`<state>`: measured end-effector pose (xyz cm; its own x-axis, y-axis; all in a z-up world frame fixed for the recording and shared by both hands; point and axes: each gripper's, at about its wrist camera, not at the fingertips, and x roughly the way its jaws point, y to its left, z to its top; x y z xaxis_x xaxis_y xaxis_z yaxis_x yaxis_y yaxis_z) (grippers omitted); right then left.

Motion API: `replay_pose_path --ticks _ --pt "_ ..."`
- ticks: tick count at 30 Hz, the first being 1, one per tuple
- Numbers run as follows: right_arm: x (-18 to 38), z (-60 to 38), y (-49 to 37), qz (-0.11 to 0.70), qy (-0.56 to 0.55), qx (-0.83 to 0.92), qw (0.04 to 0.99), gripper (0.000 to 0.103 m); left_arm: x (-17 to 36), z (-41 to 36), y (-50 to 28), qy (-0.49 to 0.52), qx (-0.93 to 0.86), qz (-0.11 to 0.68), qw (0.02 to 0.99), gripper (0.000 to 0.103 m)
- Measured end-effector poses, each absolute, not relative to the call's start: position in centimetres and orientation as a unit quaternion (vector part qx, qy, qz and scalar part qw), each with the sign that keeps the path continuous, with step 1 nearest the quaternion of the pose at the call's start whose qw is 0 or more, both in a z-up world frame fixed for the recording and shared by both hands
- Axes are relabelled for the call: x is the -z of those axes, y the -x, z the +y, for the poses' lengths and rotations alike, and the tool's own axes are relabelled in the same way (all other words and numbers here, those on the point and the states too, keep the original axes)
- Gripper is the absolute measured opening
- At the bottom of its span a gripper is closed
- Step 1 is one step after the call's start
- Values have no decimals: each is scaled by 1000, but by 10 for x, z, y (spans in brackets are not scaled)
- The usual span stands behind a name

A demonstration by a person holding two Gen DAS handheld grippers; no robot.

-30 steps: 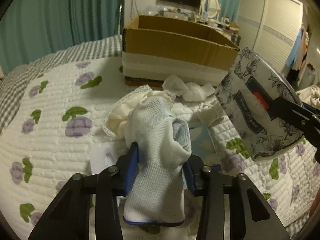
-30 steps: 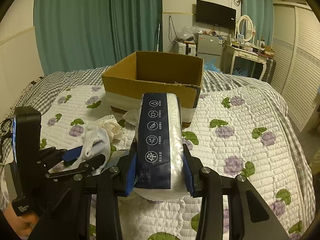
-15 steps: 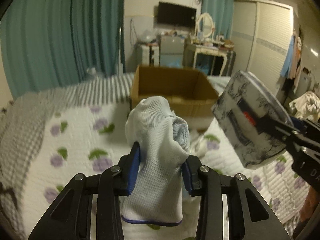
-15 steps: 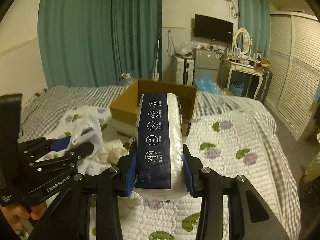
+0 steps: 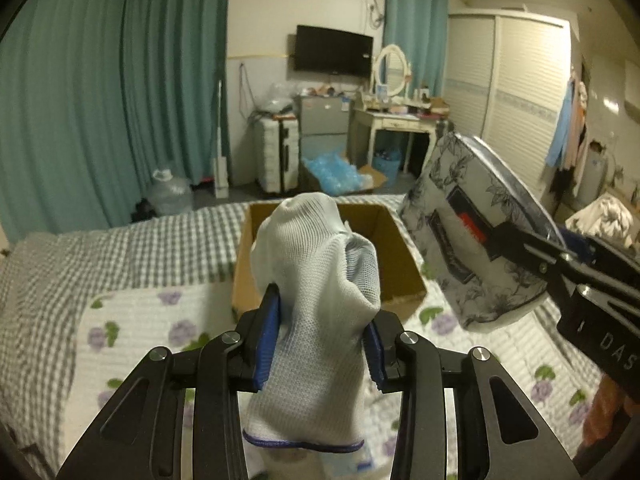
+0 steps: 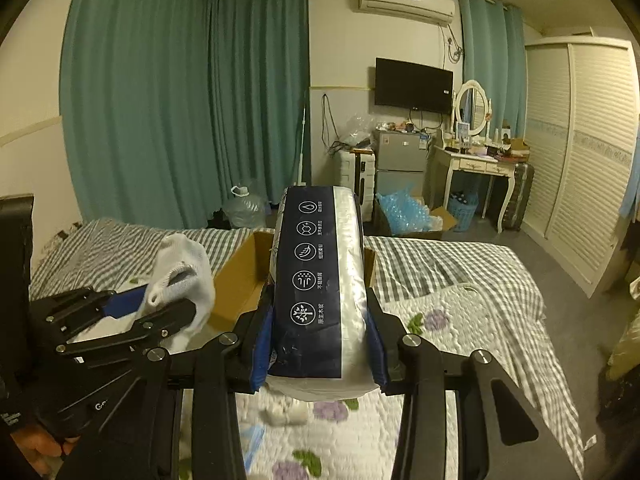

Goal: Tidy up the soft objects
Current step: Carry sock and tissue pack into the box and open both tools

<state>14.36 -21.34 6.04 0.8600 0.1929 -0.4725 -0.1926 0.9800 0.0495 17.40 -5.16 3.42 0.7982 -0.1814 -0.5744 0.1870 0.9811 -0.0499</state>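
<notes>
A white knit glove (image 5: 320, 280) with a blue cuff edge stands upright between the blue pads of my left gripper (image 5: 320, 340), which is shut on it. Behind the glove, an open brown cardboard box (image 5: 400, 276) sits on the bed, below both grippers. My right gripper (image 6: 320, 340) is shut on a plastic-wrapped tissue pack (image 6: 320, 280) with a dark blue side panel. In the left wrist view the same tissue pack (image 5: 472, 232) hangs to the right of the box. The right wrist view shows the left gripper (image 6: 160, 304) and glove (image 6: 184, 264) at left, beside the box (image 6: 240, 280).
The bed carries a white quilt (image 5: 132, 332) with purple flowers over a grey checked sheet (image 5: 120, 252). Small white soft pieces (image 6: 284, 414) and a blue item (image 6: 252, 440) lie on the quilt beneath the right gripper. Teal curtains, a dressing table (image 6: 472, 164) and a wardrobe stand beyond the bed.
Both grippers have risen with the glove and the tissue pack still held. The box now sits lower in view, its inside visible. The cloth pile has dropped out of the left wrist view.
</notes>
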Motion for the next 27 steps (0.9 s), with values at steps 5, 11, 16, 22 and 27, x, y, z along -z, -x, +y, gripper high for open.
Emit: replay_pose_path --ticks 5,11,16,22,27 --pt "-49 -209 -194 253 -9 -97 963 39 -27 -59 -218 -13 94 305 948 37" --pt "-28 -200 -245 259 -3 -89 962 39 -1 -63 -274 -2 97 326 941 37" --pt "-1 -189 -280 276 -2 -91 957 39 10 -76 -293 -30 105 328 938 37" --pt "23 -200 -288 289 -23 -77 954 51 25 -80 -298 -39 87 337 936 50" --pt "12 -216 -275 278 -17 -63 958 72 15 -78 -288 -13 66 334 940 56"
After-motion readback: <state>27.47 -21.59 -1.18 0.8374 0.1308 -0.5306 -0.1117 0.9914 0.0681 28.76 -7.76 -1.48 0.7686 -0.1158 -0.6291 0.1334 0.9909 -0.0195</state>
